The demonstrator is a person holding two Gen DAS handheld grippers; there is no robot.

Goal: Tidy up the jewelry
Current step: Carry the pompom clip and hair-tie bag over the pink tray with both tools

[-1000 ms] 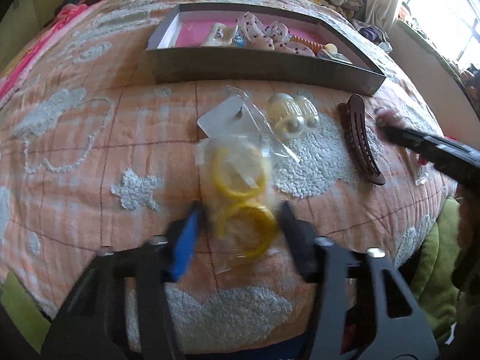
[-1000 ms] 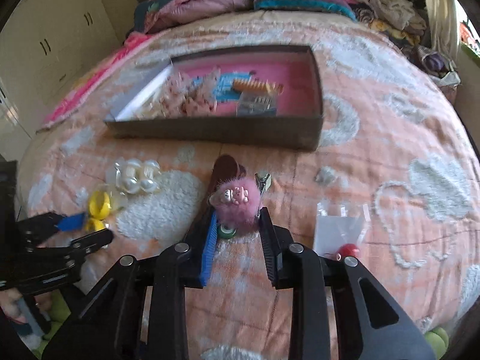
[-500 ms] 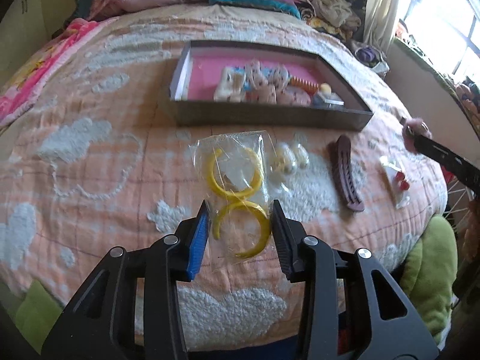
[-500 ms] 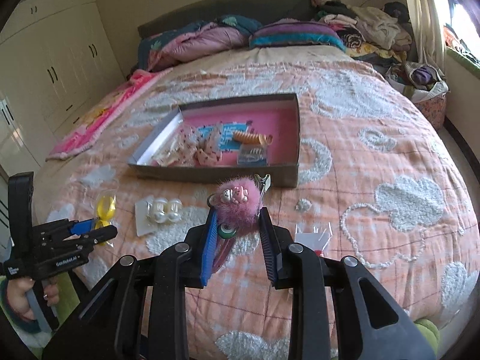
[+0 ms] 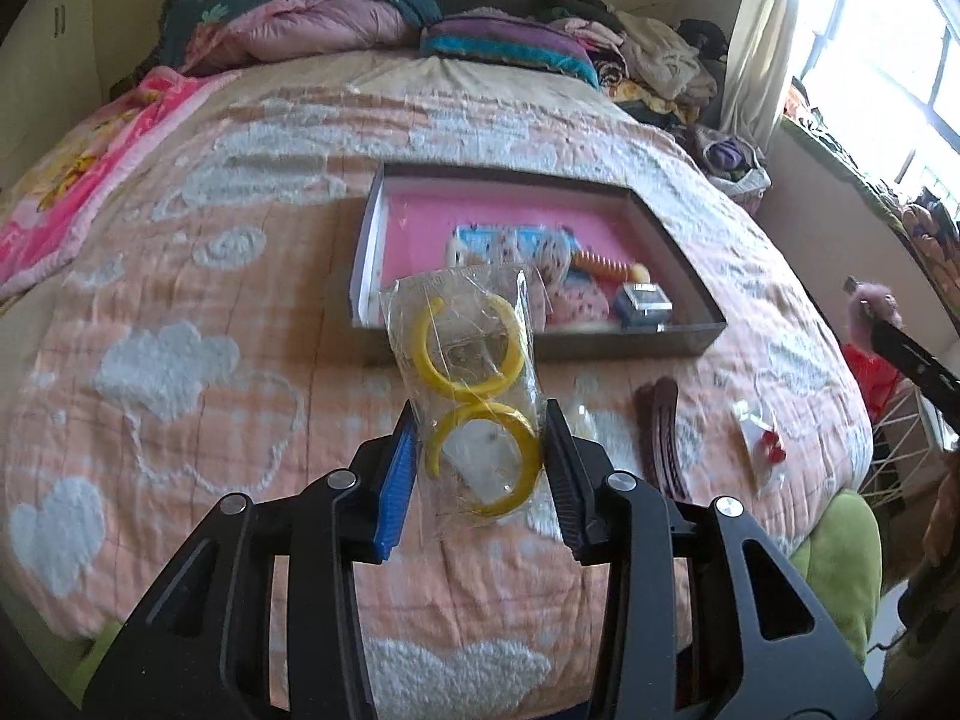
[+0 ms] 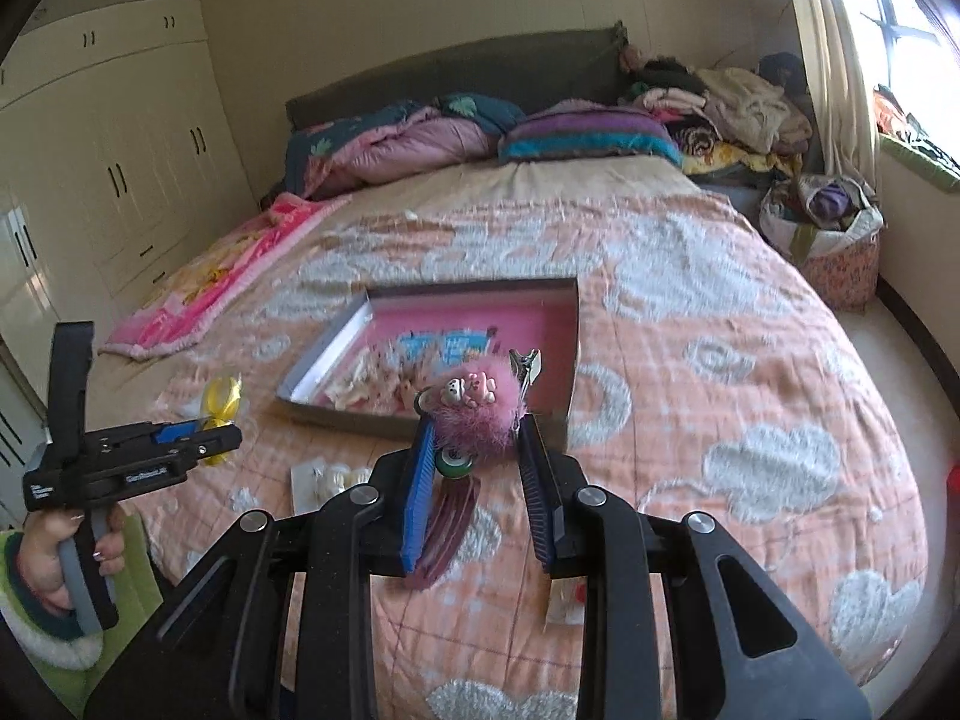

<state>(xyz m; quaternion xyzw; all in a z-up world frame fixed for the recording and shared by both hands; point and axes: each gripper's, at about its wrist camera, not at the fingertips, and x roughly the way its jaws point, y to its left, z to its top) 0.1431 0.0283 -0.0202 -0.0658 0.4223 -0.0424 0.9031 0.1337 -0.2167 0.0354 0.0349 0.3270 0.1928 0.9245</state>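
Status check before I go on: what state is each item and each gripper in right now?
left gripper: shut on the bag of yellow hoops, lifted off the bed
right gripper: shut on the pink fluffy clip, lifted
box: open, lidless, partly filled
brown hair claw: lying on the bedspread, outside the box
small red-item packet: on the bedspread, outside the box
pearl clip card: on the bedspread

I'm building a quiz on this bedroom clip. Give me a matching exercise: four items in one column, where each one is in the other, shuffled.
Items:
1. bag of yellow hoops
2. pink fluffy clip
3. brown hair claw
4. orange comb

Places:
A. lying on the bedspread
B. in the right hand-held gripper
C. inside the pink-lined box
D. in the left hand-held gripper

Pairs: 1-D, 2-B, 3-A, 4-C
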